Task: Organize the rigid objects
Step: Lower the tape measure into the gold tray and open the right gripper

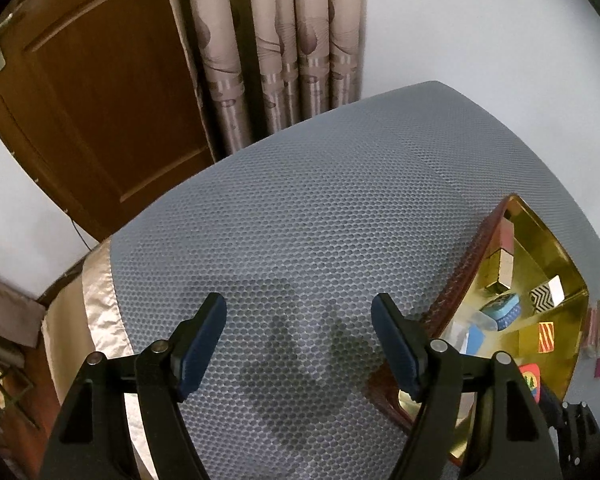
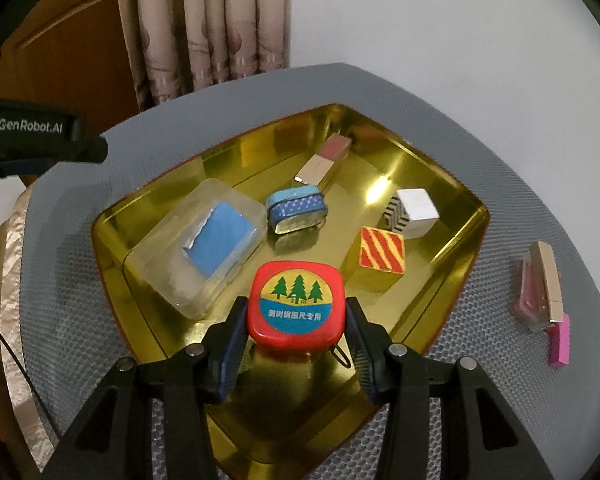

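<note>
In the right wrist view we see the right gripper (image 2: 296, 322) closed on a red tape measure (image 2: 296, 306); both blue pads touch its sides and it sits over the near part of the gold tray (image 2: 440, 168). Ahead of the tape, to the left, lies a clear box (image 2: 188, 248) with a blue block inside. Straight ahead is a small blue tin (image 2: 296, 210), and beyond it a long tan block (image 2: 322, 162). Ahead to the right we find a striped cube (image 2: 382, 256) and a white cube (image 2: 416, 210). Outside the tray, far to the right on the grey mat (image 2: 500, 208), rest a pink bar (image 2: 560, 340) and a clear pink piece (image 2: 538, 284).

The left wrist view shows what the other does not: the left gripper (image 1: 299, 344) is wide open with nothing between its fingers, above bare mat (image 1: 300, 208). The tray (image 1: 548, 236) is to its right, seen only in part, and the tape (image 1: 530, 378) is barely visible at its edge.
</note>
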